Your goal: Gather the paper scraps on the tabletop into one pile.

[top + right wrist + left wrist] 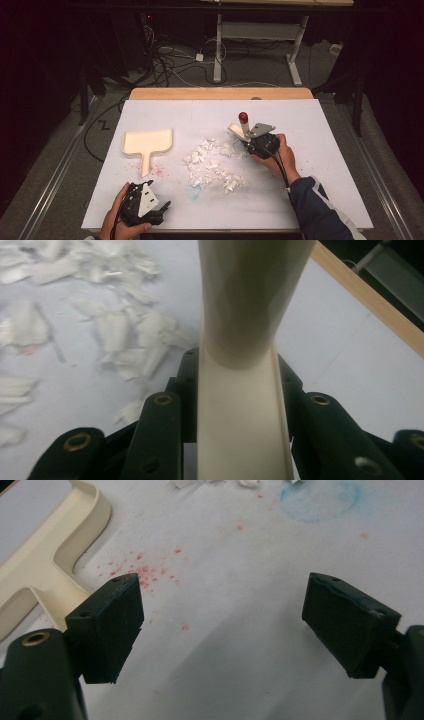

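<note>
While right gripper clamps cream brush handle between its fingers, red-capped handle end points up and away, cream brush head just beside white paper scraps heaped mid-bench. Left gripper low at near left bench edge, fingers spread wide, nothing between. Cream dustpan flat on bench left of scraps, handle toward person. Red speckles just beside dustpan handle; blue smudge near scraps.
</note>
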`<state>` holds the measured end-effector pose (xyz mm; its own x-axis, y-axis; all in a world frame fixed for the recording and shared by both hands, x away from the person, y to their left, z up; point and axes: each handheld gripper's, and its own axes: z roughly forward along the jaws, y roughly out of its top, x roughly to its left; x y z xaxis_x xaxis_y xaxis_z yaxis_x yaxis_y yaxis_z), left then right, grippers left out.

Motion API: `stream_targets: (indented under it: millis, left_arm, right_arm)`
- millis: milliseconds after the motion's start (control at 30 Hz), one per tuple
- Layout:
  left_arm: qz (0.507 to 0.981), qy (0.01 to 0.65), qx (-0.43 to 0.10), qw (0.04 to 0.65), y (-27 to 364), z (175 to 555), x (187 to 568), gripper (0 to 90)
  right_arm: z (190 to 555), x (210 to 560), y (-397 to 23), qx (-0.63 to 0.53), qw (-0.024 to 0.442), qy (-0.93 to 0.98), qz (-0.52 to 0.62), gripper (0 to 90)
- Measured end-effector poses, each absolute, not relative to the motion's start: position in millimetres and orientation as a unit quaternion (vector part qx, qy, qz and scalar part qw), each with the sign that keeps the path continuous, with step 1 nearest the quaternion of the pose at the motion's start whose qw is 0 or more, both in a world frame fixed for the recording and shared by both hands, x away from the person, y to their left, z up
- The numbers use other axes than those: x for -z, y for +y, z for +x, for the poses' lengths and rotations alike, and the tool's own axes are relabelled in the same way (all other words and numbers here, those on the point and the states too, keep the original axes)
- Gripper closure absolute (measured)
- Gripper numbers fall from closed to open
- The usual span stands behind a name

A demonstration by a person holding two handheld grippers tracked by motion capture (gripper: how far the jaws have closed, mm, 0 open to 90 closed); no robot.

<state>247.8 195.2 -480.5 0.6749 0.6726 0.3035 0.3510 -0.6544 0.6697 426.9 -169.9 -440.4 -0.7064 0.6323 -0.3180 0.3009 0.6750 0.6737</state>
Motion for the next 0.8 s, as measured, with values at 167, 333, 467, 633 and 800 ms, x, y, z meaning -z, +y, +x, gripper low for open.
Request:
stream_targets:
  millis: [167,333,467,633,800]
  left_arm:
    - [0.868,0.295,-0.273,0.291,194,248,482,15.7]
    - [0.866,0.294,-0.272,0.301,195,247,480,15.7]
    - [0.866,0.293,-0.274,0.300,196,247,479,15.7]
    - [0.864,0.293,-0.278,0.301,198,245,477,15.7]
    - [0.858,0.301,-0.278,0.310,200,246,475,15.7]
  right_arm:
    - [409,437,-172,-0.328,0.234,0.885,0.233,68.2]
    - [387,432,-172,-0.333,0.207,0.897,0.204,68.2]
    - [372,424,-171,-0.341,0.188,0.901,0.192,68.3]
    - [364,405,-178,-0.359,0.204,0.890,0.195,68.2]
    - [363,391,-188,-0.375,0.228,0.874,0.209,68.3]
